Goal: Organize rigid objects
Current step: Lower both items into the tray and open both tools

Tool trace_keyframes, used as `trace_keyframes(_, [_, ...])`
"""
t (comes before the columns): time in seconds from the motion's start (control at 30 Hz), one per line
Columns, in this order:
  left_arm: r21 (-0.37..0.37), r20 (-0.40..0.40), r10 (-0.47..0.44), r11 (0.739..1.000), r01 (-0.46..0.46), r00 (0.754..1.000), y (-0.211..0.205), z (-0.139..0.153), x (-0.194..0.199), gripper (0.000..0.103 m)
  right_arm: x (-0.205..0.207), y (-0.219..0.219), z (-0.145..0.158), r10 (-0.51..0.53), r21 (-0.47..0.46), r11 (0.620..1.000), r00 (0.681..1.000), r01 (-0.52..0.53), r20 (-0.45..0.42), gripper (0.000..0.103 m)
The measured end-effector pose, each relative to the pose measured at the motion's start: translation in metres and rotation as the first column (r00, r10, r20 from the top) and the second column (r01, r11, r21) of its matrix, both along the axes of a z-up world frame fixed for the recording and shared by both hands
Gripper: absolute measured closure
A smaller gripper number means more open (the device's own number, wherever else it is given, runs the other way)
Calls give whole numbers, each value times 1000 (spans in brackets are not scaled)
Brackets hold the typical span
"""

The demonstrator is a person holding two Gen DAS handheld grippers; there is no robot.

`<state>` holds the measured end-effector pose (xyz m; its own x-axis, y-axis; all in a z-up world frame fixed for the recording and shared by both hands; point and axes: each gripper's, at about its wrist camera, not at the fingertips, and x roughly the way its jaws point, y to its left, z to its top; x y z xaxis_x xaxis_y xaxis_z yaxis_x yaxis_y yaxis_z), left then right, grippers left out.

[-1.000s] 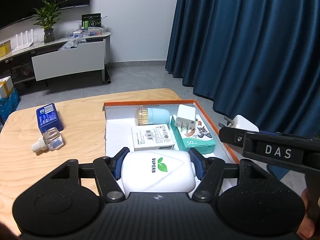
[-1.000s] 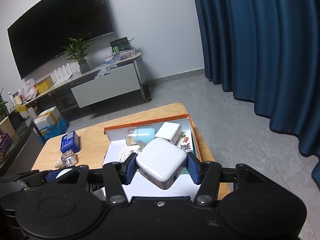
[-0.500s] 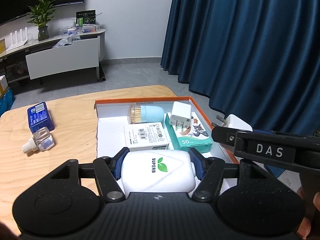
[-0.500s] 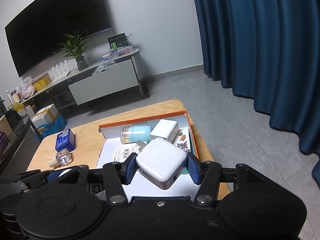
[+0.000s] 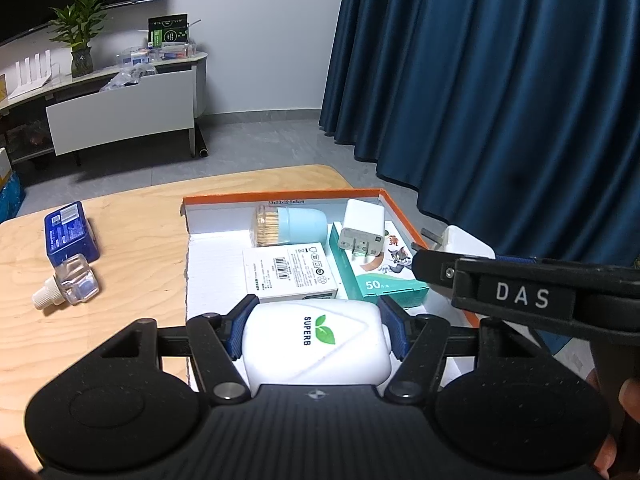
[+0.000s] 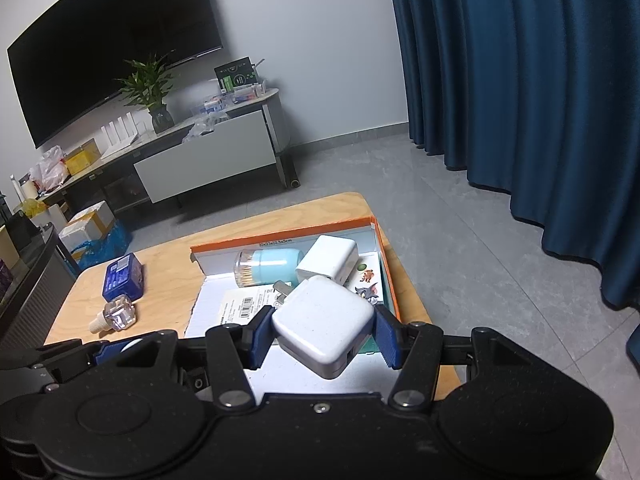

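Observation:
My left gripper [image 5: 315,330] is shut on a white SUPERB bottle [image 5: 316,344], held over the near end of the orange-rimmed box [image 5: 280,195]. My right gripper [image 6: 323,330] is shut on a white charger plug [image 6: 325,324], held above the box [image 6: 280,233]; it also shows at the right of the left wrist view [image 5: 464,240]. Inside the box lie a toothpick jar [image 5: 286,226], a white carton [image 5: 290,274], a teal box [image 5: 380,276] and a second white plug [image 5: 363,229].
On the wooden table [image 5: 132,240], left of the box, lie a blue tin [image 5: 70,232] and a clear small bottle [image 5: 68,286]. A blue curtain [image 5: 500,100] hangs at the right. A TV console [image 6: 200,160] stands behind on the grey floor.
Both views have shifted slightly; the box and table items sit a little differently in frame. Both grippers stay shut on their objects.

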<state>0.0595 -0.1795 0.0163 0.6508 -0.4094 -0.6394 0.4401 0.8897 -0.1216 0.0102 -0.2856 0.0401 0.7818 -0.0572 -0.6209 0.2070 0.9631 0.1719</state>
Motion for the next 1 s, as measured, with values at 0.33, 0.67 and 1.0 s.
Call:
trace_keyframes(0.33, [7,-14,-11,1000,11,1000,-4,-7,8,38,15,-4,-6,4,13,1000,1000,-4,-13,38])
trace_keyframes(0.67, [1,-19,-44,999,44,999,-13,-11,10,38,3,-17,3,-44,25,999,998,43,42,38])
trace_keyframes(1.0, [-77,-9,-89,993,88,996,-17,-2,8,23,-11,-16,14,-60,24,998,995,59,77,36])
